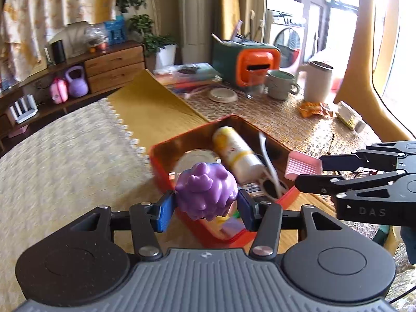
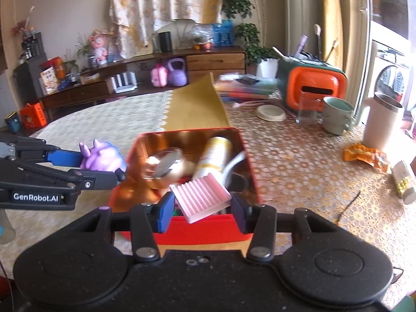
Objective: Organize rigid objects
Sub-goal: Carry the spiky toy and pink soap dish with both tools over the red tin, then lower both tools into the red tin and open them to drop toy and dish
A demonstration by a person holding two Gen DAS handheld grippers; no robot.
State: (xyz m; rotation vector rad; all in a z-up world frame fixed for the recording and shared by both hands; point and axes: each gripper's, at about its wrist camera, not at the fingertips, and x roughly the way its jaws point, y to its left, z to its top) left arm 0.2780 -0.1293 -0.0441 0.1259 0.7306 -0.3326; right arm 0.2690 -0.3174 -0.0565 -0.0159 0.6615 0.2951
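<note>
Left tool has its blue pads clamped on both sides of a purple toy, held level. Right tool sits just off to its right, fingers pinching a pink ribbed tray that's tilted between them, both tools pointing roughly forward.

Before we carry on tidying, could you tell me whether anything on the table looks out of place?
An orange snack wrapper lies crumpled on the tablecloth right of the red tin, beside a toppled small box.
</note>
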